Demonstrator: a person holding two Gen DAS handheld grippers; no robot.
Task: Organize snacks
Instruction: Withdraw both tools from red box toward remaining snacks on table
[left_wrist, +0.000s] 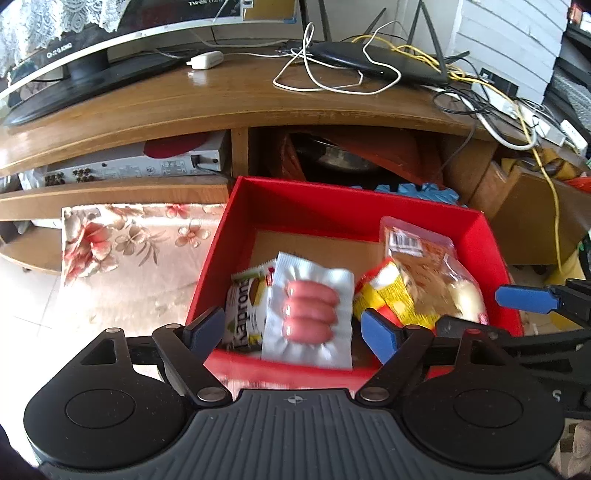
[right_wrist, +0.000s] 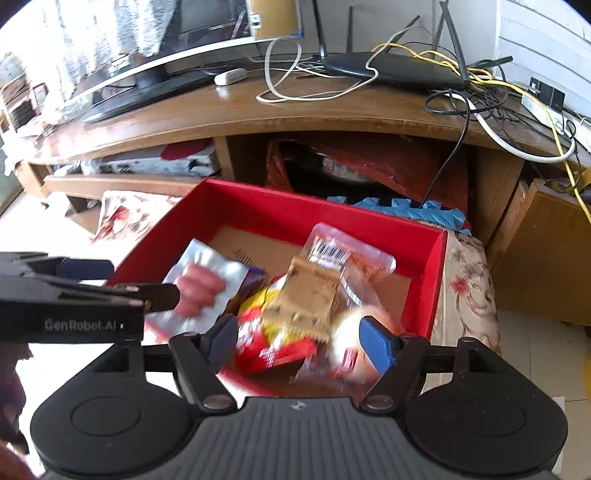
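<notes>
Blue-padded left tool (left_wrist: 297, 326) and right tool (right_wrist: 299, 338) both stood spread, gripping nothing, above the red box (left_wrist: 295, 195).
Inside the box lay the sausage pack (left_wrist: 308, 314), a light, slick, vacuum-sealed film best pinched at its flat edge seal; beside it sat the biscuit packet (right_wrist: 303, 295), judged brittle and needing light pressure, and a crinkly yellow-red wrapper (left_wrist: 384, 299), soft and easily crushed.
</notes>
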